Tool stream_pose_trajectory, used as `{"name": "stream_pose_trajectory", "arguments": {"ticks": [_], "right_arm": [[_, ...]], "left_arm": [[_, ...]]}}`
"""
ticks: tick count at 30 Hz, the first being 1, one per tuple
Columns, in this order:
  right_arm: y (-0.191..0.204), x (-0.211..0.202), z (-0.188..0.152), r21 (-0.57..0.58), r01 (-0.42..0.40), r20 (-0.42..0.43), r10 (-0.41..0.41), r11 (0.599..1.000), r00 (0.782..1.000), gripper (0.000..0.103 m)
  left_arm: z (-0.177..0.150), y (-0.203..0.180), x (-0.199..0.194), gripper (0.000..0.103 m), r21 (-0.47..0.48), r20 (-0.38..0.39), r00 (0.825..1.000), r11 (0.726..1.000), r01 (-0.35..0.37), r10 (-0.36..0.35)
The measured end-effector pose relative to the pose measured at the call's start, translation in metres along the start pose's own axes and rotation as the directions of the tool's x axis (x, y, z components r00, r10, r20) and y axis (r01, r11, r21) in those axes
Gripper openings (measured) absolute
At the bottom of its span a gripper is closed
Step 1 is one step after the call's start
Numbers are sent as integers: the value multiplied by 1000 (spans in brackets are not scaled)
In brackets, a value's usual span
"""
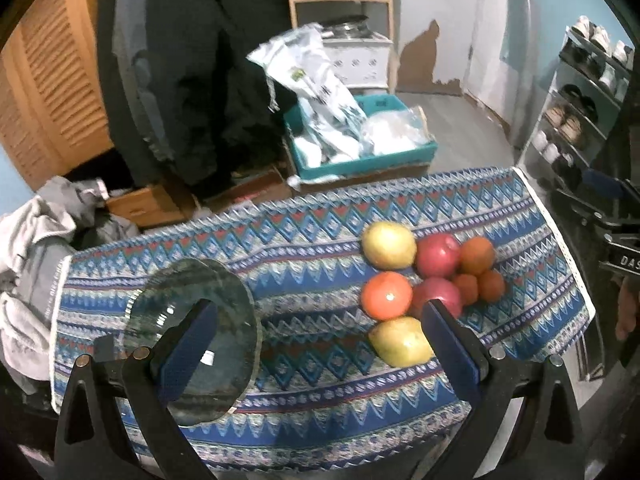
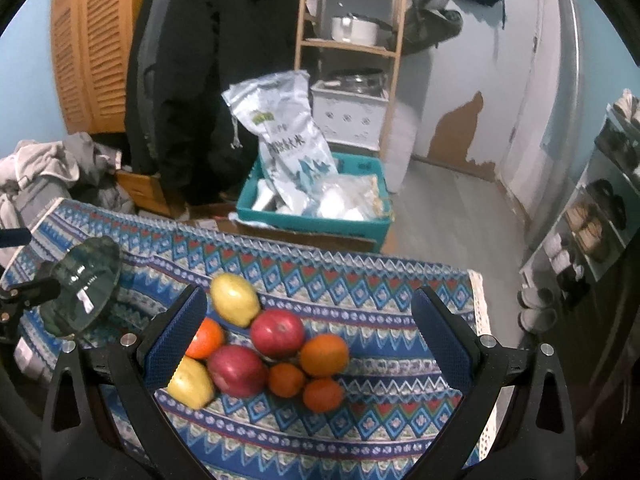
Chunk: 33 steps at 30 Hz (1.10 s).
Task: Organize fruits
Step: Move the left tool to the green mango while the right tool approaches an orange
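Between the spread fingers of the right gripper (image 2: 308, 320) lies the fruit cluster (image 2: 264, 350), eight pieces packed so that neighbours touch: two yellow-green pears, two deep red apples, and four oranges, two of them clearly smaller. One pear (image 2: 234, 299) sits at the far edge of the pile, just beyond the left fingertip; the other pear (image 2: 191, 382) is partly hidden behind that same finger, as is one orange (image 2: 206, 338). The skins look smooth and rounded, the red apple (image 2: 277, 333) showing a soft sheen.

Everything rests on a woven tablecloth (image 2: 360, 288) with blue, white and red zigzag bands and a pale lace edge.

Seen from the left gripper (image 1: 320, 312), the same fruit lies ahead of and around its right fingertip, which covers part of an apple (image 1: 436, 292) and sits just beside a pear (image 1: 400, 342). A clear glass plate (image 1: 192, 340), round with a scalloped rim, lies flat behind the left finger.

Both grippers have black frames with dark blue ribbed pads, stand wide open, hold nothing, and point forward and down over the cloth.
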State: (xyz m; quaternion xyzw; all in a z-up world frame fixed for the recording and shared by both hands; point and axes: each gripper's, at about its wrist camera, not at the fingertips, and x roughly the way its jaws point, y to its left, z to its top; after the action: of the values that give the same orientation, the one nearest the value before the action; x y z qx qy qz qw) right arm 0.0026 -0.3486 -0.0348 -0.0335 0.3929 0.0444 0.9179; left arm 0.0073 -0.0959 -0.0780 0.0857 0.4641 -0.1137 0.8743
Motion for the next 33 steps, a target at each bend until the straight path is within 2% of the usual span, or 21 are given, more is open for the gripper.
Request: {"name": "stream_pose_trajectory", "arguments": {"ticks": [6, 17, 21, 26, 33], "right_arm": [[-21, 20, -16, 53, -11, -68, 14, 999, 998, 101], [-37, 48, -47, 56, 11, -184, -1, 998, 983, 101], [-41, 59, -58, 51, 10, -227, 2, 999, 974, 101], [-44, 73, -70, 65, -8, -273, 25, 998, 962, 101], [-42, 87, -80, 51, -23, -322, 38, 998, 946, 101]], "left_arm": [[-8, -21, 26, 102, 27, -71, 997, 999, 27, -25], [-25, -54, 78, 102, 76, -181, 983, 996, 48, -34], [-32, -61, 99, 102, 63, -249, 967, 995, 77, -59], [-41, -74, 117, 102, 109, -277, 960, 992, 63, -31], [-49, -80, 145, 102, 124, -332, 943, 990, 63, -19]]}}
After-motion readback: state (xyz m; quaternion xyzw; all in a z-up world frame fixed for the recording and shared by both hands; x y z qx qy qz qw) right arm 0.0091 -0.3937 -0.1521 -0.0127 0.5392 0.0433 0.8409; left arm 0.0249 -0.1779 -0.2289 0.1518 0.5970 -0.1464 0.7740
